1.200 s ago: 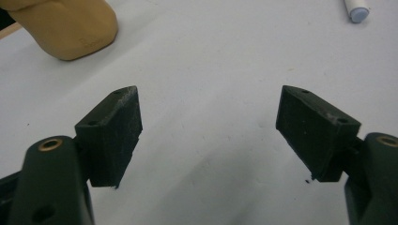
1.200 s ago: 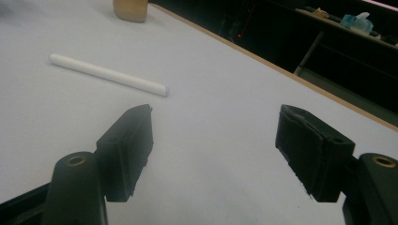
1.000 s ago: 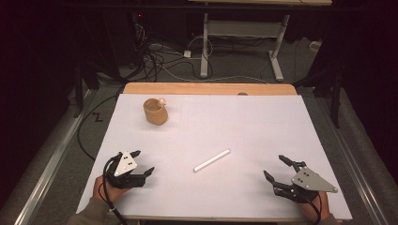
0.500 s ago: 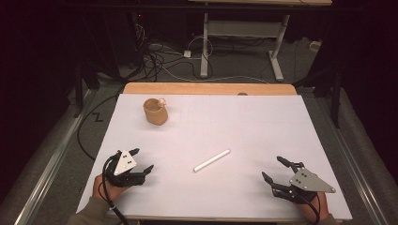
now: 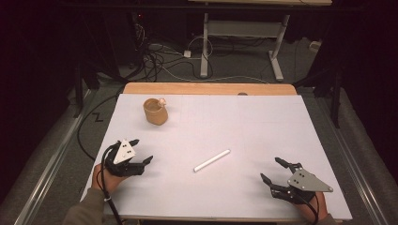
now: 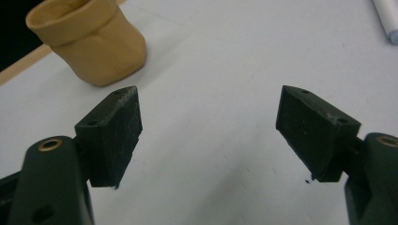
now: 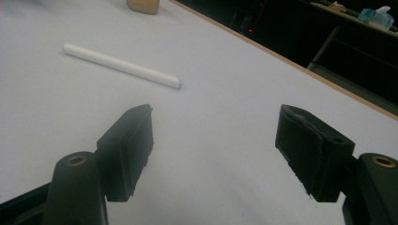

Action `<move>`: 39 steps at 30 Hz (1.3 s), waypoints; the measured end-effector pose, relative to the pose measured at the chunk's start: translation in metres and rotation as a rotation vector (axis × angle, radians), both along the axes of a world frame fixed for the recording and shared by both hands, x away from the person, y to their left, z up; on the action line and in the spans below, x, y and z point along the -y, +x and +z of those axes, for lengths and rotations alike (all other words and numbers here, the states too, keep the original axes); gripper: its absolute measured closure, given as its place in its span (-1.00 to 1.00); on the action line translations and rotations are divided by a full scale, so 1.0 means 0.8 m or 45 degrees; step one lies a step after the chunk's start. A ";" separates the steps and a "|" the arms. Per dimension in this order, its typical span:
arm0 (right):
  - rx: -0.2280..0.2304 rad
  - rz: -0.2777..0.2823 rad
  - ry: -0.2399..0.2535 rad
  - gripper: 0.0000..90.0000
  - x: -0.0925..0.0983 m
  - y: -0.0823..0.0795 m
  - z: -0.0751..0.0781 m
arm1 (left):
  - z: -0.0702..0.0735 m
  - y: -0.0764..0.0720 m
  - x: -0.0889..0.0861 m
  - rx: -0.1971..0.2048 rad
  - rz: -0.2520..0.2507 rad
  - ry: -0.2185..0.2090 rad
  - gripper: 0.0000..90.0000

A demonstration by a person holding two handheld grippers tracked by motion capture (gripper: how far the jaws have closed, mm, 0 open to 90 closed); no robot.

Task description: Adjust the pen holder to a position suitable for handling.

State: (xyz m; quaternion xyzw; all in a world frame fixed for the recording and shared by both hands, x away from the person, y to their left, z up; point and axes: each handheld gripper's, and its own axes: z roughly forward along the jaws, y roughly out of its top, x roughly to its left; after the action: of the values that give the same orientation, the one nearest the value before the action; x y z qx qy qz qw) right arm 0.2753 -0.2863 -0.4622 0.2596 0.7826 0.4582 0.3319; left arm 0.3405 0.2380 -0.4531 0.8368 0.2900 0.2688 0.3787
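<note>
Just something pale atop tan cup (image 5: 155,112)

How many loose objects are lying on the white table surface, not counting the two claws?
2. A tan cup stands near the far left part of the white table. A white stick lies near the middle, between the left claw and the right claw. Nothing appears hidden.

One white bench (image 5: 263,122). One tan cup (image 5: 155,111) and one white stick (image 5: 212,161), each a single item lying on the bench. Two black claws: a left claw (image 5: 143,150) and a right claw (image 5: 271,169), each having two jaws and held by one hand.
</note>
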 end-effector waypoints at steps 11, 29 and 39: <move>-0.021 0.005 -0.008 -0.37 -0.001 0.001 -0.003 | 0.038 0.073 -0.004 0.035 0.076 -0.045 -0.44; -0.042 0.012 -0.035 -0.37 -0.002 0.003 -0.009 | 0.057 0.208 0.026 -0.398 -0.015 0.081 0.12; -0.051 0.017 -0.048 -0.37 -0.003 0.004 -0.011 | 0.042 0.231 0.027 -0.503 0.003 0.055 0.42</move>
State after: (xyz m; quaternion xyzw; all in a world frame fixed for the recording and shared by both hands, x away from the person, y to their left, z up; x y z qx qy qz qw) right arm 0.2788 -0.2835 -0.4708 0.2572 0.7994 0.4403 0.3178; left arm 0.5256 0.2165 -0.4197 0.8809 0.3538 0.1061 0.2961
